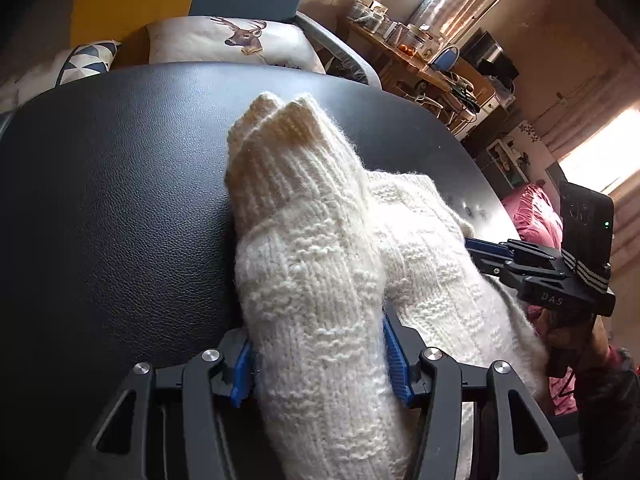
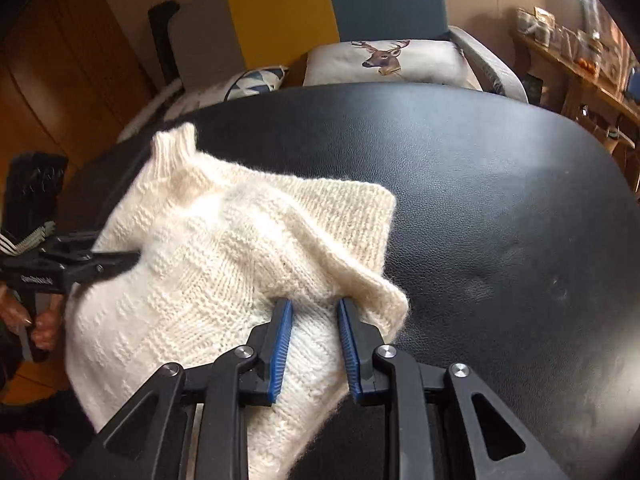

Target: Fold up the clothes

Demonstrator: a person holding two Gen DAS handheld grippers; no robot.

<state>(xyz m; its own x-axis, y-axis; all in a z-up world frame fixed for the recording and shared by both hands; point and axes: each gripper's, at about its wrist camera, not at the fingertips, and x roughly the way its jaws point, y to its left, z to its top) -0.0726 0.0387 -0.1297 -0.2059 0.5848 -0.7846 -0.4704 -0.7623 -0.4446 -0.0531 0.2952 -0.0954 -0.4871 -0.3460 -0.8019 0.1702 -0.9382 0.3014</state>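
Note:
A cream knitted sweater (image 1: 420, 248) lies bunched on a black leather-textured table (image 1: 120, 200). One sleeve, ending in a ribbed cuff (image 1: 280, 148), runs forward between the blue pads of my left gripper (image 1: 316, 336), which is shut on it. In the right wrist view the sweater (image 2: 192, 272) is heaped at the left, and my right gripper (image 2: 314, 304) is shut on a fold of its knit near the hem edge (image 2: 360, 216). Each gripper shows in the other's view: the right gripper (image 1: 500, 256) enters from the right and the left gripper (image 2: 100, 260) from the left, with fingertips buried in wool.
Beyond the table's (image 2: 500, 200) far edge stands a sofa with a deer cushion (image 1: 240, 40) and a triangle-patterned cushion (image 1: 86, 62). A cluttered wooden shelf (image 1: 420, 48) is at the back right. Pink cloth (image 1: 536, 216) lies off the right edge. A hand (image 2: 44, 320) holds the left gripper.

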